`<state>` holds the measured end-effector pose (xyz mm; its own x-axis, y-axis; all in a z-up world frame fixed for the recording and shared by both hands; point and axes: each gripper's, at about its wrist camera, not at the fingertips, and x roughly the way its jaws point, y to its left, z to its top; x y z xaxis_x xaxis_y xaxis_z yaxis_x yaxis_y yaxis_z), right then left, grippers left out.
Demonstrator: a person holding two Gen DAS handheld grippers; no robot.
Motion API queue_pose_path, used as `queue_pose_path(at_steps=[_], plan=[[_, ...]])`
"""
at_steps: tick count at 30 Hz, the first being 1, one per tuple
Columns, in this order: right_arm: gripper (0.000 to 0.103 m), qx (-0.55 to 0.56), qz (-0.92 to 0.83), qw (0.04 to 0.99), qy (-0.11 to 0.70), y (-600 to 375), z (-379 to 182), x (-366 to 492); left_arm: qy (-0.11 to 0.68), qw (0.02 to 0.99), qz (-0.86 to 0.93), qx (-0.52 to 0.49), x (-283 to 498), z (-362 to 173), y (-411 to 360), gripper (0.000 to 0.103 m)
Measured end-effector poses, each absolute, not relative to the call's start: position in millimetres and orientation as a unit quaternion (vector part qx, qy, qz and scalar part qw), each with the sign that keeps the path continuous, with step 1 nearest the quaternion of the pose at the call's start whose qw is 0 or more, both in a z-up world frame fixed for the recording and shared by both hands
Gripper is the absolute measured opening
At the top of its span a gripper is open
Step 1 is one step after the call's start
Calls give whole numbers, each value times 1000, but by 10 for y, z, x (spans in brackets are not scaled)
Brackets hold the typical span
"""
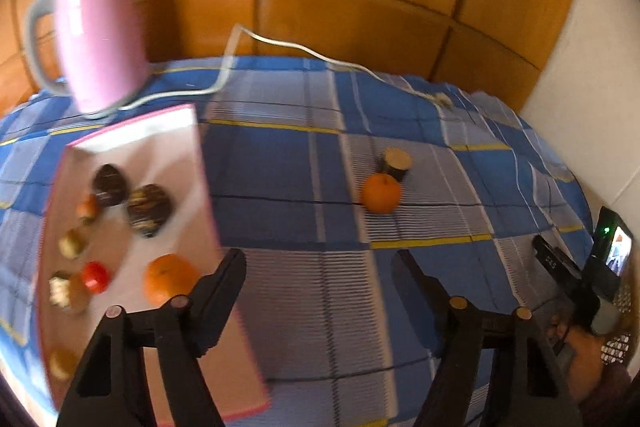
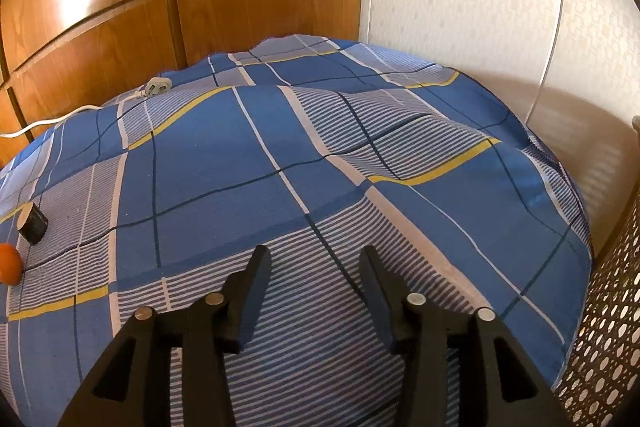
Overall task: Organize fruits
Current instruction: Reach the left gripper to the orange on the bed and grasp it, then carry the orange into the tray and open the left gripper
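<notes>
Orange loose tangerine (image 1: 381,193) lies on the bedspread (image 1: 280,163) ahead and slightly right of the left gripper (image 1: 318,269), jaws wide, empty; right gripper (image 2: 314,269), likewise empty, sits farther off.

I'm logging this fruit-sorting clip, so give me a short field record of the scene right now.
surface: blue plaid cloth
tray: pink-edged tray, holds an orange and several small blurred items
loose fruit: second orange on the cloth, beside a dark cylinder
other: pink kettle with white cord
left hand-held gripper: open, empty
right hand-held gripper: open, empty
</notes>
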<state>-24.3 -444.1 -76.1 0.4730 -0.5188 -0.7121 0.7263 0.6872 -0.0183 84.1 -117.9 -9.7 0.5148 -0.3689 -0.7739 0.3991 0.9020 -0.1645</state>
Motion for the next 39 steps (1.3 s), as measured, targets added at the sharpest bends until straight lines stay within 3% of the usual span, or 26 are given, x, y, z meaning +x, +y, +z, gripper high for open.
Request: queue_pose_path(at_steps=[2,5,23,26,39], plan=[[51,147,-368,846,356,-4443,-765,-248,451,861,-231,21,913,-173,-1307,63],[52,147,-368,847,355,-4442,-769,-245,464,850,-249,18,1057,-249,-1491,60],[59,148,-363,850,352,-4439,-779,-259,492,831,-257,41,1566,-510,-2093,54],[59,148,-363,850,352,-4442,-780,-261,502,825,-259,33,1649,-590,-2138,40],[60,144,-364,850,353,-4431,-782,-233,493,826,-272,-17,1399,-473,-1753,39]])
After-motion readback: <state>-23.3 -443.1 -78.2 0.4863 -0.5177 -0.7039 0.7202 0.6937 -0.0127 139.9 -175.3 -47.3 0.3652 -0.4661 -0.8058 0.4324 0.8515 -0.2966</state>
